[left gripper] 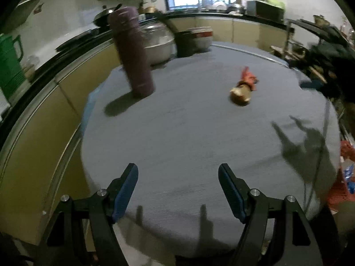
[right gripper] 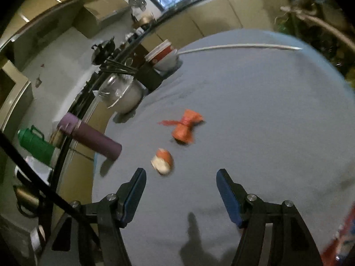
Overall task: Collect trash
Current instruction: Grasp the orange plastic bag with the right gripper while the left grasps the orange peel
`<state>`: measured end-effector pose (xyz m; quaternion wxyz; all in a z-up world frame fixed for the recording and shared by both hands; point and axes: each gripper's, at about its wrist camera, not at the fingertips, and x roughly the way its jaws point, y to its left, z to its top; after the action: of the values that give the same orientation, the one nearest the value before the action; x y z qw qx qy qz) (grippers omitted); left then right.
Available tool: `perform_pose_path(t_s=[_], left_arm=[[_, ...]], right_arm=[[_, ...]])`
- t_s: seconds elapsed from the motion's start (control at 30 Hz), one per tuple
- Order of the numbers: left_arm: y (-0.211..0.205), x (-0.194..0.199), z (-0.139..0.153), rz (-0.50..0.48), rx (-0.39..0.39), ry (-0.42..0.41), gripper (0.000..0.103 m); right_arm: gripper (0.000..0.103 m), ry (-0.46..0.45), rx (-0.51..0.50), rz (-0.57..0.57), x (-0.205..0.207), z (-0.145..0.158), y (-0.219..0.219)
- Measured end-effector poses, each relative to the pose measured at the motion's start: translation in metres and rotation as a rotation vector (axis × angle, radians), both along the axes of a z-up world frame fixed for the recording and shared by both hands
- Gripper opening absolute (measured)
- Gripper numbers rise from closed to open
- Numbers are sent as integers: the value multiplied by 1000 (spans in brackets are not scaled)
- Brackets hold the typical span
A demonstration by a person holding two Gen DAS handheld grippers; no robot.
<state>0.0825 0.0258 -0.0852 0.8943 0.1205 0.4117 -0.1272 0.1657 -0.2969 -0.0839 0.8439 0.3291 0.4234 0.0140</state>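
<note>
Kitchen table point(right gripper: 255, 115), grey cloth: trash collection judged barely begun. Two scraps lie uncollected near purple flask point(right gripper: 93, 140): orange twisted wrapper point(right gripper: 186, 126), well beyond flask toward table middle; cream-and-orange crumpled scrap point(right gripper: 162, 161), nearer flask, between flask and wrapper.

Right gripper point(right gripper: 180, 186) hovers just short of crumpled scrap, jaws spread wide, nothing held, nothing touched.

Left gripper point(left gripper: 178, 181) over bare cloth, well apart from flask, jaws likewise wide, empty.

No bin clearly visible.

Orange wrapper point(right gripper: 186, 129): we see it crumpled, bow-shaped, lying mid-table.
Pale scrap point(right gripper: 162, 161): we see it rounded, orange-topped, just beside.
</note>
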Motion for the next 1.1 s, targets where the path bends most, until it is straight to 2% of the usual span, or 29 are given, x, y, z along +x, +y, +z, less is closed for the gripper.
perform_pose_path(t_s=[0.07,0.17,0.23,0.3,0.37,0.5,0.57,0.67,0.8,0.87,0.97,1.1], left_arm=[[12,5,-2,27,-2,8,75],[28,8,-1,57,-22,17,75],[35,13,0,68,-31,20,75],[39,15,2,79,-26,16,75],[41,24,7,81,-35,12,75],[32,40,17,42,-72,18,75],[18,53,19,13,-92,24,75],[-10,74,17,-45,-115,72,75],[-61,107,7,-88,-164,176,75],[-87,126,-1,-59,-185,248,75],[-123,147,-10,-31,-227,288,75],[-157,164,-26,-8,-237,353,75]], right_arm=[[69,34,19,-21,36,-8,4],[68,157,11,-71,90,-29,8],[67,215,10,-110,112,-42,6],[57,256,-10,-131,128,-52,7],[54,353,-98,-125,142,-64,13],[31,318,-172,-93,140,-58,15],[31,296,-212,-80,128,-53,10],[31,250,-201,-59,94,-45,-5],[31,182,-186,-20,36,-37,-17],[31,147,-165,-12,4,-32,-22],[31,99,-153,-8,-43,-28,-28],[31,53,-143,-6,-101,-27,-33]])
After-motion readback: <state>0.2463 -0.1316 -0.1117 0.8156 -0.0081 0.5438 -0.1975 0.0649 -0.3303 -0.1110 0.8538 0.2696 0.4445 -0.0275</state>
